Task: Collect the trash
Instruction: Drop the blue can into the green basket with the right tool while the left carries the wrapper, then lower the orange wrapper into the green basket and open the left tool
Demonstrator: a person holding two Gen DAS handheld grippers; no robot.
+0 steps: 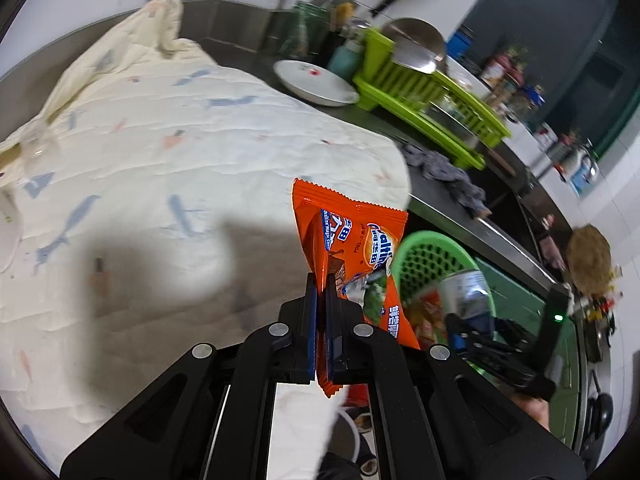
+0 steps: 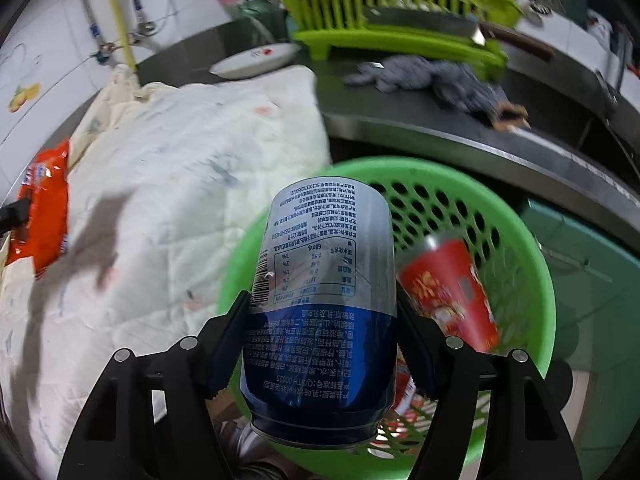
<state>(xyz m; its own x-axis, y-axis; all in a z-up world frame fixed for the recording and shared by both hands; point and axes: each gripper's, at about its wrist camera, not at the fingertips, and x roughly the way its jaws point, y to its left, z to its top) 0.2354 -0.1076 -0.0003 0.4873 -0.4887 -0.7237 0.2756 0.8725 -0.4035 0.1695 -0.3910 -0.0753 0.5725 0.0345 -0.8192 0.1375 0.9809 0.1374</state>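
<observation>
Jaws of left gripper [image 1: 322, 280] clamped on orange snack wrapper [image 1: 352, 248], above the quilted cloth [image 1: 160, 160]; right gripper [image 2: 322, 320] grips blue-and-silver can [image 2: 324, 300] over green basket [image 2: 532, 240], red can [image 2: 448, 292] already inside. Nearby on steel counter [image 2: 400, 128]: grey rag [image 2: 420, 76], white plate [image 2: 256, 60], lime dish rack [image 2: 400, 12]

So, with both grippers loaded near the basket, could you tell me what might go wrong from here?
1. The right gripper holds the blue can by its smooth sides, so the can could slip and miss the green basket.
2. The left gripper pinches only an edge of the orange wrapper, which hangs over the white quilt, short of the basket; released early, it might land there.
</observation>
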